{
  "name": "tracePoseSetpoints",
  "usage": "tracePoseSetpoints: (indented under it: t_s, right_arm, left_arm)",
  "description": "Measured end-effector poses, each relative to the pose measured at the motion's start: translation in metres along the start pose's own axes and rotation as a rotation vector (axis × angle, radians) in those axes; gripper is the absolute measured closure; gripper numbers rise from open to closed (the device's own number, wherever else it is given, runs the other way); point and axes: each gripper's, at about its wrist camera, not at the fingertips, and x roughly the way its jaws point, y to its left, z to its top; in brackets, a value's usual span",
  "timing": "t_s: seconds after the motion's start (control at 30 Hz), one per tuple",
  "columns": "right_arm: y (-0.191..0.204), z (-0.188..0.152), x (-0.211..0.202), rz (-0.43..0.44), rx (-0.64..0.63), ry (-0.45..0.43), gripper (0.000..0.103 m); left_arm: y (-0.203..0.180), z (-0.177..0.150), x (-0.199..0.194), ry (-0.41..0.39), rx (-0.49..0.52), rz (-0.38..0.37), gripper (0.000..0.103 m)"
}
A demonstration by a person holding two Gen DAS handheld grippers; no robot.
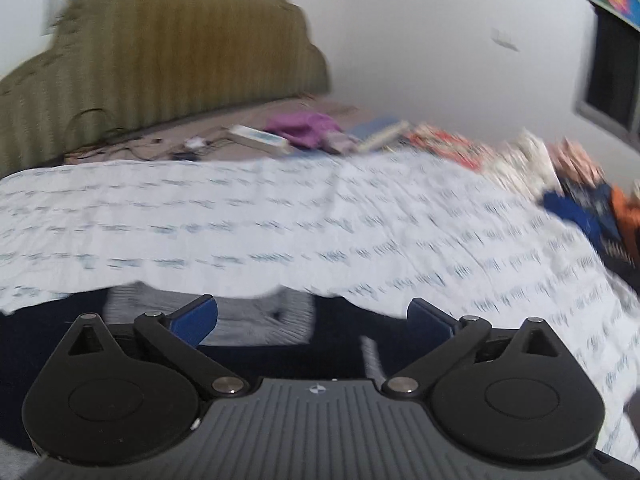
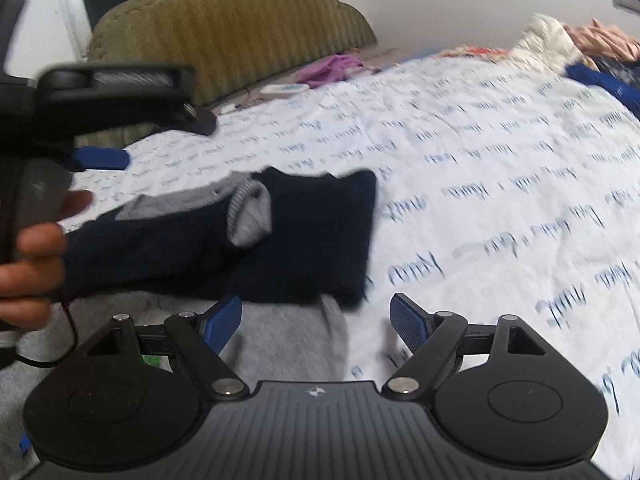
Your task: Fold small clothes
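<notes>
A small navy garment with grey trim (image 2: 280,236) lies partly folded on the white printed bedsheet (image 2: 480,168). Its grey collar shows in the left wrist view (image 1: 248,320) just past my left gripper (image 1: 312,318), which is open and empty above the navy cloth. My right gripper (image 2: 316,322) is open and empty over the garment's near grey edge (image 2: 280,340). The left gripper (image 2: 100,158) also shows in the right wrist view at far left, held by a hand, above the garment's left side. Both views are motion-blurred.
An olive padded headboard (image 2: 224,24) stands at the back. Purple cloth (image 1: 304,128) and a white box (image 1: 260,138) lie near it. A pile of blue, orange and cream clothes (image 1: 580,208) sits at the bed's right side.
</notes>
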Motion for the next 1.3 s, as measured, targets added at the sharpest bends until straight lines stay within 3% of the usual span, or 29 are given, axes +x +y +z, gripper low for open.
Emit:
tracePoseSetpoints:
  t_s: [0.2, 0.4, 0.47, 0.5, 0.6, 0.7, 0.87, 0.97, 1.03, 1.17, 1.3]
  right_arm:
    - [0.024, 0.033, 0.038, 0.053, -0.052, -0.015, 0.021]
    - [0.022, 0.052, 0.099, 0.146, 0.105, 0.088, 0.021]
    - [0.029, 0.052, 0.099, 0.129, 0.081, 0.07, 0.045]
    - [0.032, 0.052, 0.098, 0.117, 0.065, 0.067, 0.067]
    - [0.031, 0.053, 0.096, 0.114, 0.072, 0.065, 0.082]
    - [0.023, 0.054, 0.093, 0.09, 0.074, 0.044, 0.086]
    - [0.022, 0.054, 0.095, 0.057, 0.057, 0.055, 0.081]
    - [0.032, 0.052, 0.079, 0.009, 0.007, 0.007, 0.058]
    - [0.041, 0.048, 0.069, -0.008, -0.053, -0.031, 0.025]
    - [0.049, 0.04, 0.08, -0.083, -0.156, 0.047, 0.023]
    - [0.039, 0.033, 0.06, -0.069, -0.091, 0.027, 0.023]
  left_arm:
    - [0.042, -0.014, -0.017, 0.007, 0.062, 0.254, 0.001]
    - [0.066, -0.041, -0.02, 0.078, 0.084, 0.337, 0.001]
    - [0.069, -0.047, -0.018, 0.094, 0.092, 0.349, 0.001]
    - [0.069, -0.05, -0.017, 0.103, 0.094, 0.354, 0.001]
    - [0.069, -0.056, -0.013, 0.122, 0.097, 0.348, 0.001]
    - [0.069, -0.062, -0.013, 0.124, 0.105, 0.346, 0.001]
    - [0.072, -0.066, -0.01, 0.139, 0.104, 0.352, 0.001]
    - [0.074, -0.068, -0.012, 0.144, 0.101, 0.351, 0.001]
    - [0.075, -0.069, -0.012, 0.151, 0.1, 0.353, 0.001]
    - [0.076, -0.071, -0.016, 0.157, 0.091, 0.342, 0.001]
    - [0.076, -0.077, -0.029, 0.152, 0.085, 0.337, 0.001]
